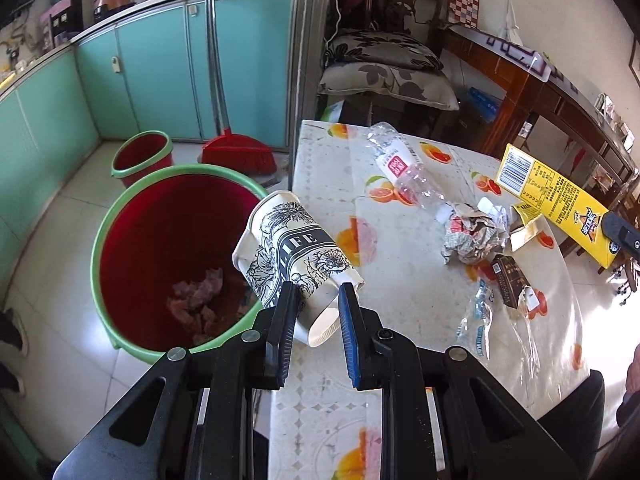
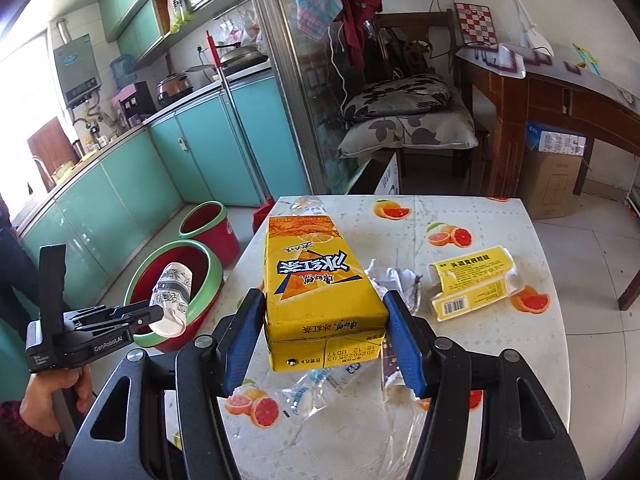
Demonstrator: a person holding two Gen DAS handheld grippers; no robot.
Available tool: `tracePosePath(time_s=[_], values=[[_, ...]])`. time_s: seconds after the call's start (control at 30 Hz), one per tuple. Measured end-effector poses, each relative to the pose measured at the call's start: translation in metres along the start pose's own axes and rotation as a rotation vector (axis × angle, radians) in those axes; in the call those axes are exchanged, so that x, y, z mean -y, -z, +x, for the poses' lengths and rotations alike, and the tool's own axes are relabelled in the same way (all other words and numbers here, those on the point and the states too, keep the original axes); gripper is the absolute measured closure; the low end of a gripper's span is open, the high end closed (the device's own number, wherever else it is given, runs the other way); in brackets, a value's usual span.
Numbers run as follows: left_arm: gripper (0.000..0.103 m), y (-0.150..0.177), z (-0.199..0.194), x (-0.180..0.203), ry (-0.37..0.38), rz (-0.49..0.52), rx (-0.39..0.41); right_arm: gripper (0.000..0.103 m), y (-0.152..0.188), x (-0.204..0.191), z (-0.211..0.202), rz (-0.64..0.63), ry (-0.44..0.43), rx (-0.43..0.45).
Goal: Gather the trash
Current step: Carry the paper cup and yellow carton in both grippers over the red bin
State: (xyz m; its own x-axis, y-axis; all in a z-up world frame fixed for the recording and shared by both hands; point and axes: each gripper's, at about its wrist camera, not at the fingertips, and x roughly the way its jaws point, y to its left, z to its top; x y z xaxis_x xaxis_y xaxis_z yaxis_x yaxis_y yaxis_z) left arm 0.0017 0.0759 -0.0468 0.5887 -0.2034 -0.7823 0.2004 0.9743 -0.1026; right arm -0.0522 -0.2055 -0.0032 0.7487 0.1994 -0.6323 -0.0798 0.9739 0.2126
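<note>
My left gripper [image 1: 318, 294] is shut on a white paper cup [image 1: 288, 256] with black print and holds it at the table's left edge, beside the rim of a red basin with a green rim [image 1: 120, 216]. The basin holds some crumpled trash. The right wrist view shows the cup [image 2: 172, 296] over the basin [image 2: 208, 276]. My right gripper [image 2: 324, 300] is shut on a yellow drink carton [image 2: 316, 276] above the table. The carton also shows at the right of the left wrist view [image 1: 560, 200].
On the fruit-print table [image 1: 400, 280] lie a clear plastic bottle [image 1: 404, 168], crumpled paper [image 1: 472, 236], a dark small box [image 1: 510, 280], plastic wrappers [image 1: 480, 316] and a yellow packet [image 2: 472, 284]. A smaller red bucket [image 1: 142, 156] and a red broom [image 1: 240, 152] stand on the floor.
</note>
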Motion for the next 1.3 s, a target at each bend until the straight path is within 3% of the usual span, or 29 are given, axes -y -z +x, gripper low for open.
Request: tracePosePath(time_s=[0.4,1.3], values=[[0.082,0.001,-0.002,-0.065,-0.084,-0.084,0.007,0.044,-0.016,-0.061,0.035,-0.078,-0.088,-0.018],[0.082,-0.003,0.028,-0.133,-0.101,-0.168,-0.026,0.044,-0.011,-0.135,0.110,-0.170,-0.167,-0.128]])
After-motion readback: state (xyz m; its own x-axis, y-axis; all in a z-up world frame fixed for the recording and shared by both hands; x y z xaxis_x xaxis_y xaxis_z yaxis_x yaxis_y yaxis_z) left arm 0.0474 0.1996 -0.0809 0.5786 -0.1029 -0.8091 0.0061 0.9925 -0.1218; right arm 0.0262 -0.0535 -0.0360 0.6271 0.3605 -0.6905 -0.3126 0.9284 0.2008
